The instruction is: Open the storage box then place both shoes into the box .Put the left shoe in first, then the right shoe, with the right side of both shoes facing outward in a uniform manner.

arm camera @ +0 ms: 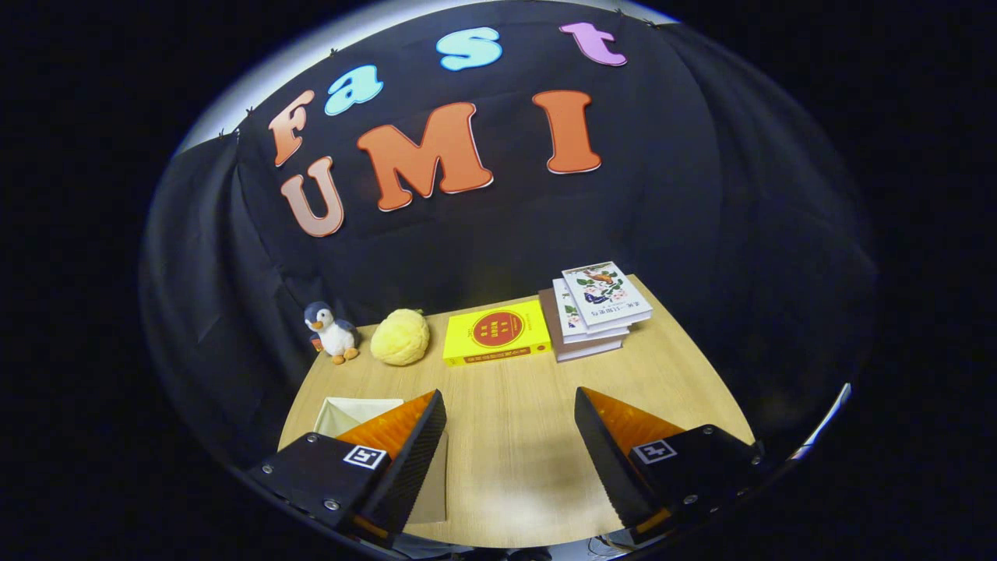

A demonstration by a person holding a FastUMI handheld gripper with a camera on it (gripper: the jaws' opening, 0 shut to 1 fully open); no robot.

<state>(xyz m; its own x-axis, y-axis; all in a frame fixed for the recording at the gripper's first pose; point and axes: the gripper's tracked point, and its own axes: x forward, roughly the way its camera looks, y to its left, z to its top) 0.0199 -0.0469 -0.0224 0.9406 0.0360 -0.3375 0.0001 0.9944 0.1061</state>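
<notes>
While the claw (510, 436) hangs above the wooden worktop (514, 467) with fingers spread wide and gripping nothing, a pale storage box (350, 411) sits partly behind the left finger (413, 452), seemingly open-topped.

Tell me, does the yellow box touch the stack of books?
Apart. The gripper view shows a thin strip of table between the yellow box and the stack of books. The tongs are open, holding nothing.
</notes>
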